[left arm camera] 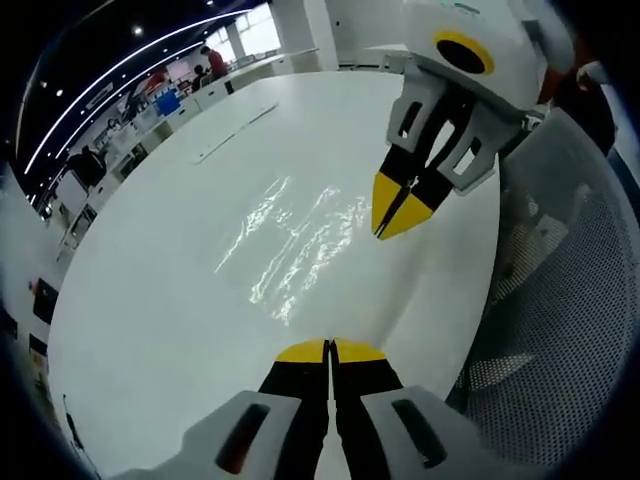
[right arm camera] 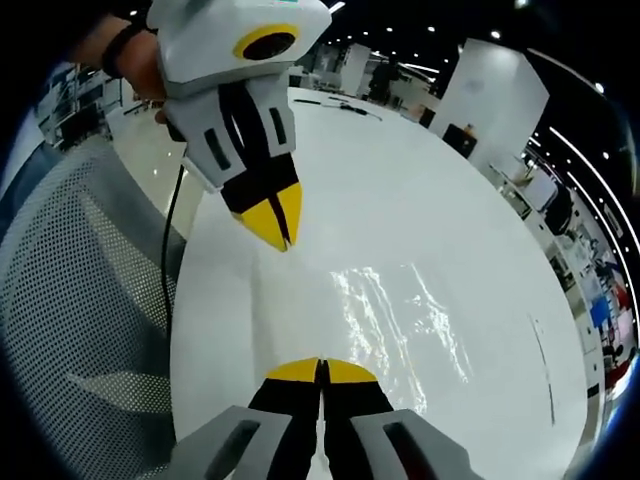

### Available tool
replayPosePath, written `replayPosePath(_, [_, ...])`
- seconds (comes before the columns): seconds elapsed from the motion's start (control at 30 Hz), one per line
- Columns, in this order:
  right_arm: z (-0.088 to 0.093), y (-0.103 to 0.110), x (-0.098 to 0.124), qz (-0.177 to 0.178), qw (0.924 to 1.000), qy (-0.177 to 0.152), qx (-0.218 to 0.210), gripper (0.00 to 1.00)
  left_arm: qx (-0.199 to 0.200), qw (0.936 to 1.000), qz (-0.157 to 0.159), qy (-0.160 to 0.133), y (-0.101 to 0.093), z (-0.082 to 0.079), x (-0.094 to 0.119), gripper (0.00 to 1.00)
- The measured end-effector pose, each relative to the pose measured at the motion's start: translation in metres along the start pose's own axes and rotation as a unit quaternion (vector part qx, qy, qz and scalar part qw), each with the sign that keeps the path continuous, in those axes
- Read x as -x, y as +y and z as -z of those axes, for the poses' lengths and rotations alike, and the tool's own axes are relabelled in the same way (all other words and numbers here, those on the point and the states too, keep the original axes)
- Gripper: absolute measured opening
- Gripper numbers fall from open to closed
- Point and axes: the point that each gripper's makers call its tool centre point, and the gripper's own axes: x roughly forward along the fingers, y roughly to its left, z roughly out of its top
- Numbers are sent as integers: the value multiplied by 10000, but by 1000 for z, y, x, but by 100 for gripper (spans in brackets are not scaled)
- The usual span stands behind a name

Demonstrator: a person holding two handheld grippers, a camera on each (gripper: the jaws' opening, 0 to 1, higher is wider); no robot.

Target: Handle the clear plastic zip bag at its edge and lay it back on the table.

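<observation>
The clear plastic zip bag (left arm camera: 300,235) lies flat on the white table (left arm camera: 150,300), showing mostly as glints. In the left gripper view my left gripper (left arm camera: 330,348) is shut at the bottom, just short of the bag's near edge, with nothing seen between its jaws. My right gripper (left arm camera: 392,222) hangs shut over the bag's right side. In the right gripper view the bag (right arm camera: 400,320) lies ahead and to the right of my shut right gripper (right arm camera: 322,368). My left gripper (right arm camera: 277,232) comes in from the upper left, shut, above the table (right arm camera: 400,180).
A grey mesh chair (left arm camera: 560,330) stands against the table's near edge, also seen in the right gripper view (right arm camera: 80,300). A black cable (right arm camera: 168,250) hangs beside it. Thin flat items (left arm camera: 235,130) lie at the table's far side. Desks and people (left arm camera: 212,60) are far behind.
</observation>
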Motion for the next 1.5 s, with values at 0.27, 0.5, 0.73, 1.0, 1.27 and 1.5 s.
replayPosePath(0.27, [2, -3, -1, 74, 9999, 37, -66, 0, 214, 9997, 14, -155, 5, -3, -1, 0])
replayPosePath(0.5, [2, -11, -6, 258, 9989, 56, -376, 0, 1256, 9911, 72, -426, 5, -7, 3, 29])
replayPosePath(0.73, [0, -21, -9, 436, 9978, 62, -499, 0, 2572, 9626, 185, -828, 11, -8, -1, 27])
replayPosePath(1.0, [-5, -21, -11, 465, 9975, 8, -524, 0, 3135, 9449, 235, -913, 3, -18, -10, 24])
replayPosePath(1.27, [-10, -20, -10, 452, 9978, -13, -482, 0, 3564, 9279, 306, -1051, 2, -32, -17, 20])
replayPosePath(1.5, [-11, -22, -8, 479, 9977, -42, -476, 0, 3854, 9159, 366, -1057, -2, -35, -20, 17])
